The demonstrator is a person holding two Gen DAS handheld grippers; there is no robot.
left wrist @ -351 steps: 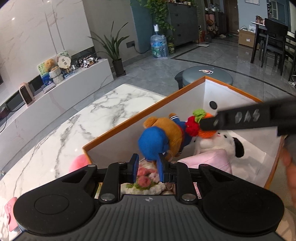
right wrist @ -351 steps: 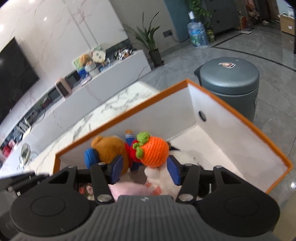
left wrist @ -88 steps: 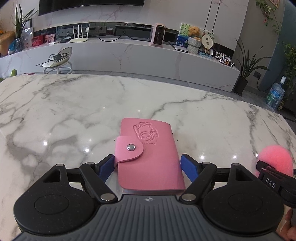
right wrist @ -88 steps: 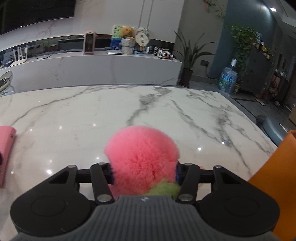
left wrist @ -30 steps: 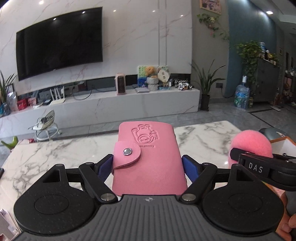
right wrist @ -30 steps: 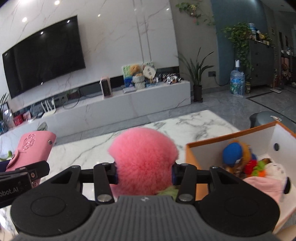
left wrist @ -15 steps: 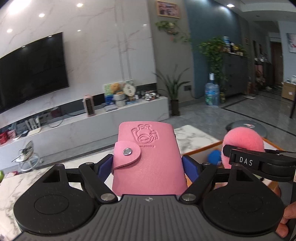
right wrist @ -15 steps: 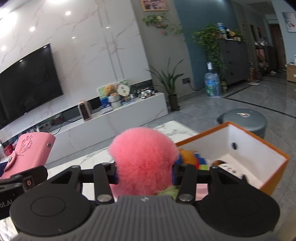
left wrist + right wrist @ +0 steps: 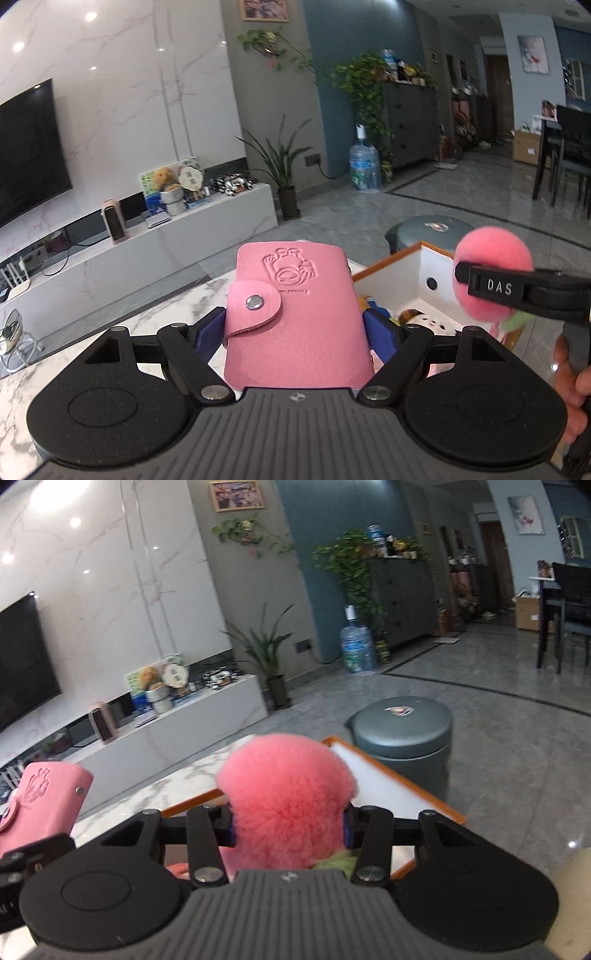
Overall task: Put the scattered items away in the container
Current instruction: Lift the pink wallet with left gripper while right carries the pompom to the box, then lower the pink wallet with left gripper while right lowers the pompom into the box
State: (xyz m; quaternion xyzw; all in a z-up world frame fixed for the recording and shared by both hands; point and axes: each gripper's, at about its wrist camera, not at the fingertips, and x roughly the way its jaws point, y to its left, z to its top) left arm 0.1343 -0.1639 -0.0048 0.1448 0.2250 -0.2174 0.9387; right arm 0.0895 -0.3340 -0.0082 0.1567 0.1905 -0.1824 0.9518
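Note:
My left gripper [image 9: 293, 330] is shut on a pink snap-flap wallet [image 9: 295, 317], held in the air over the marble table's edge. Just beyond it stands the orange-rimmed white box [image 9: 402, 269] with several plush toys inside [image 9: 424, 317]. My right gripper [image 9: 288, 829] is shut on a fluffy pink pompom with a green tuft [image 9: 286, 799], held above the near wall of the box [image 9: 384, 779]. In the left wrist view the pompom [image 9: 493, 273] and the right gripper's black finger [image 9: 517, 290] hang over the box's right side. The wallet [image 9: 44, 799] shows at the far left of the right wrist view.
A grey round bin [image 9: 404, 734] stands on the floor right behind the box. The marble table [image 9: 159, 317] stretches to the left. A white TV bench [image 9: 147, 243], a potted plant [image 9: 282, 173] and a water bottle [image 9: 364, 168] lie farther back. A hand [image 9: 570, 373] holds the right gripper's handle.
Both grippers have swung right with their loads, from over the table to the box. The box and the bin have come closer in both views, and the TV has slid off to the left.

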